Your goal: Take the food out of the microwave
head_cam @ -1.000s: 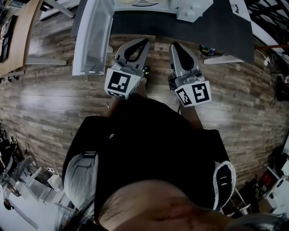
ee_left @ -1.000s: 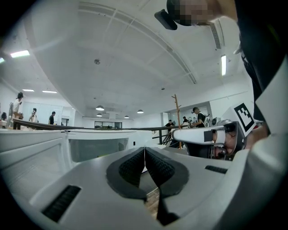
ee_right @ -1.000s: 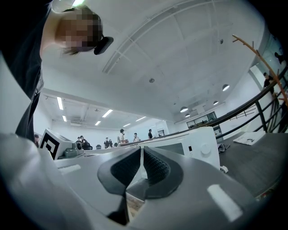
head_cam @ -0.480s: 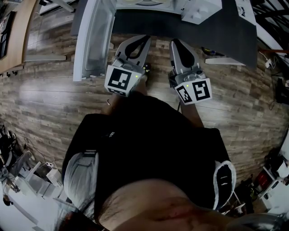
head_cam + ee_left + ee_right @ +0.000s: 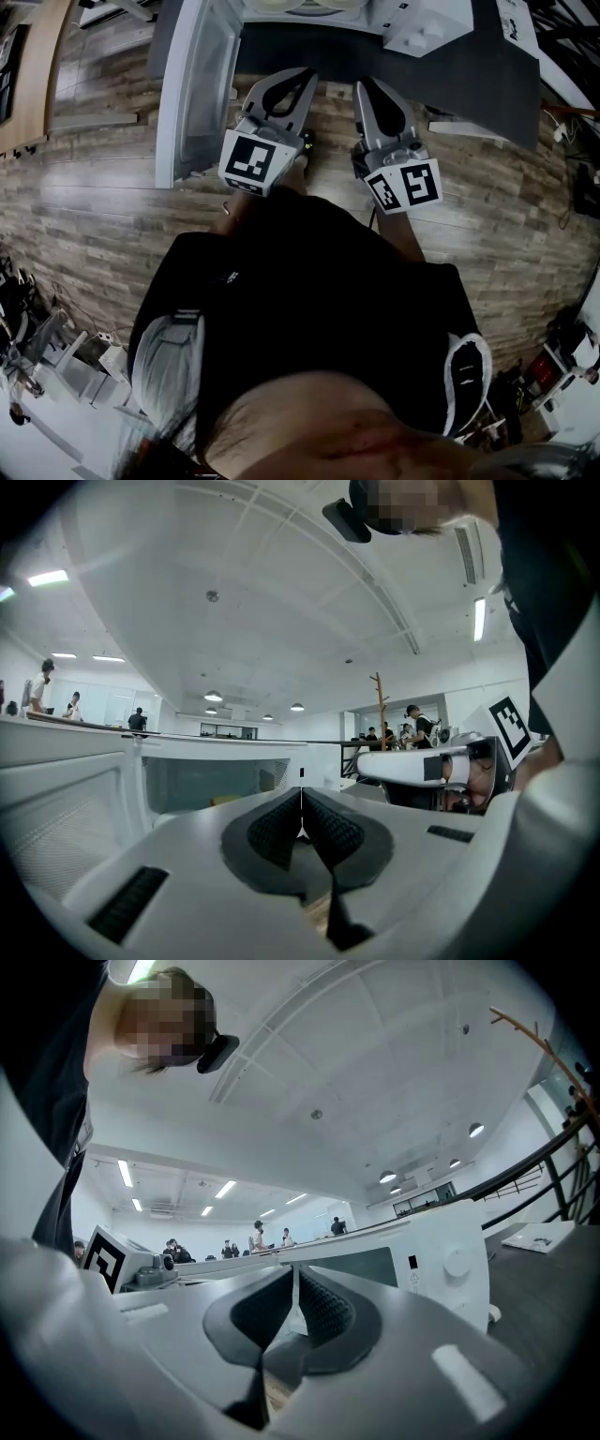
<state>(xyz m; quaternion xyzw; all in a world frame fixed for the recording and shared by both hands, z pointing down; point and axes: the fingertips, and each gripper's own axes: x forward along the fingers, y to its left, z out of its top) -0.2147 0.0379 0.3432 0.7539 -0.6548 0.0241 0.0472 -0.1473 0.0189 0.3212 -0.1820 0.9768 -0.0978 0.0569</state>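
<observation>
Microwave (image 5: pixel 424 22) door (image 5: pixel 192 89) open | inside: pale dish (image 5: pixel 300 7), perhaps | left claw (image 5: pixel 306 77), right claw (image 5: pixel 363 86) closed

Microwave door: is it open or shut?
Open. In the head view the door stands swung out from the front of the microwave.

Smooth white plastic microwave door (image 5: pixel 192 84), matt dark tabletop (image 5: pixel 309 52), grainy wood-plank floor (image 5: pixel 103 216).

White microwave (image 5: pixel 424 22) (wood-grain floor (image 5: pixel 94 220))
</observation>
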